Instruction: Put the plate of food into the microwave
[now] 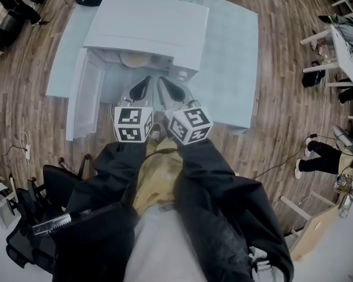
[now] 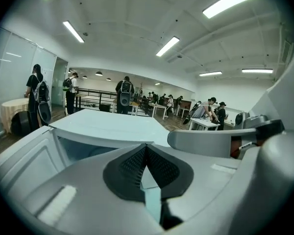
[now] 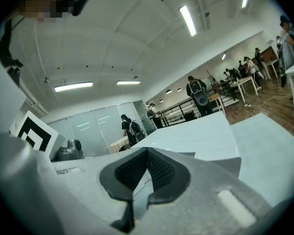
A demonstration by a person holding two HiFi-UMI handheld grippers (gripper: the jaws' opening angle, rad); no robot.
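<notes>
White microwave (image 1: pixel 147 25) on pale bench (image 1: pixel 235 51), door (image 1: pixel 82 101) swung open at left. Inside cavity sits plate of food (image 1: pixel 133 59), so loading step looks done. Clenched and empty, just in front of opening: left tool (image 1: pixel 146 82), right tool (image 1: pixel 162 84). Next move likely: push door shut. Count: one microwave, one plate, two tools.

Plate of food (image 1: pixel 135 59) inside the open microwave (image 1: pixel 150 25)
White and boxy, the microwave stands on a pale table (image 1: pixel 235 51), door (image 1: pixel 85 98) swung wide; the round tan plate lies in its cavity, half hidden.
</notes>
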